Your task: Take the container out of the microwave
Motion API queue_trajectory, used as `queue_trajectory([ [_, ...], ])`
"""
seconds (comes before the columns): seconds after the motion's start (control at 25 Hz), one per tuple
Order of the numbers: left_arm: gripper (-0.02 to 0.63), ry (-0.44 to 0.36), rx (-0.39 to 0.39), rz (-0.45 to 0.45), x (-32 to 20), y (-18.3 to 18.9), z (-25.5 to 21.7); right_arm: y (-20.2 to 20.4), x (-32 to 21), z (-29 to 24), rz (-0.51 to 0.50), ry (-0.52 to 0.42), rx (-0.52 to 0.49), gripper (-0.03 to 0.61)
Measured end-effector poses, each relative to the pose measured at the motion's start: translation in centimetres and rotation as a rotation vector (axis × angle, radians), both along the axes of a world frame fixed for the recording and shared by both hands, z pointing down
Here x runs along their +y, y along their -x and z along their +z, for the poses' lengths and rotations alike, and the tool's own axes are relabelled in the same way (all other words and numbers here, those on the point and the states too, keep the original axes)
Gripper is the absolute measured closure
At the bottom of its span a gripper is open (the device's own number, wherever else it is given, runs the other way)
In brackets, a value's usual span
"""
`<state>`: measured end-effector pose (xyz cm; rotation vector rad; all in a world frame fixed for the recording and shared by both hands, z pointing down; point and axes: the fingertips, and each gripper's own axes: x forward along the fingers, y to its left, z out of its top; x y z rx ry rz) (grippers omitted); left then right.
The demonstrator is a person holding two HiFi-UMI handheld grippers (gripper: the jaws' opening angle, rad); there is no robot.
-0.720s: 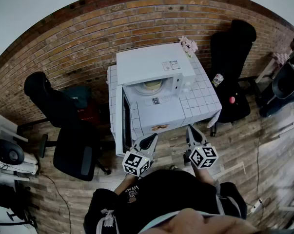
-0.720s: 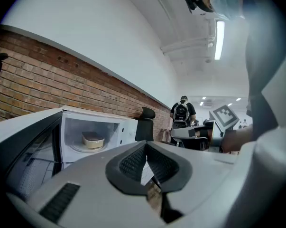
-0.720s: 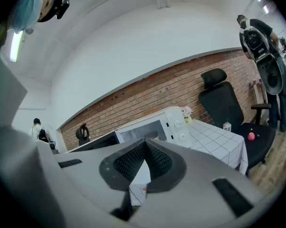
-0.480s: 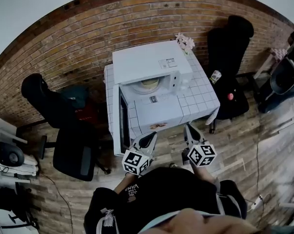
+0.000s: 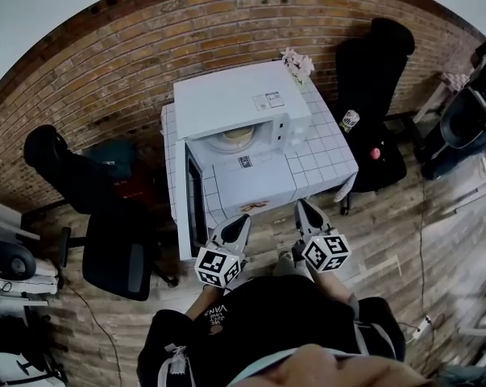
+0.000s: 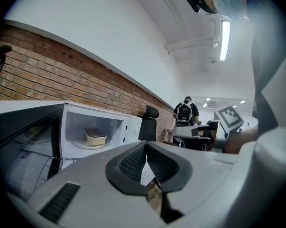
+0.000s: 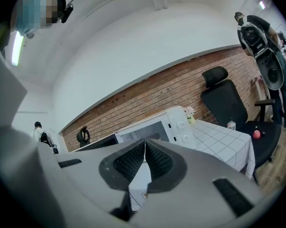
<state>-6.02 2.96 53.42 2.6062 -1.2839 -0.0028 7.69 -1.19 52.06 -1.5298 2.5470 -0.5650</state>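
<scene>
A white microwave (image 5: 236, 103) stands on a white-tiled table (image 5: 323, 156), its door (image 5: 193, 204) swung open to the left. Inside on the turntable sits a cream lidded container (image 5: 234, 137), which the left gripper view shows as a container (image 6: 95, 137) in the lit cavity. My left gripper (image 5: 241, 224) and right gripper (image 5: 302, 210) are both shut and empty, held side by side in front of the table, short of the microwave. The jaws meet tip to tip in each gripper view (image 6: 146, 145) (image 7: 144, 144).
Black office chairs stand left (image 5: 114, 244) and right (image 5: 375, 71) of the table. A small flower pot (image 5: 295, 61) sits at the table's back corner, a can (image 5: 349, 120) and a red ball (image 5: 375, 153) on the right chair. A brick wall is behind.
The microwave and table have shifted left and up in the head view, and both grippers have drifted slightly left with it. Both stay shut.
</scene>
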Motion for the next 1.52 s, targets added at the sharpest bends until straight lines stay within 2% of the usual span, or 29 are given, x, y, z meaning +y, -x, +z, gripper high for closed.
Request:
queue_trajectory([
  [0.52, 0.603, 0.017, 0.007, -0.144, -5.2, -0.8, 0.0, -1.1, -4.8, 1.1, -0.129, 0.038, 0.027, 0.572],
  [0.96, 0.603, 0.031, 0.001, -0.241, -7.6, -2.1, 0.7, -1.7, -8.4, 1.9, -0.222, 0.081, -0.006, 0.572],
  [1.52, 0.603, 0.050, 0.018, -0.371, -10.6, -3.7, 2.1, -3.6, -11.7, 3.1, -0.339, 0.091, 0.036, 0.572],
])
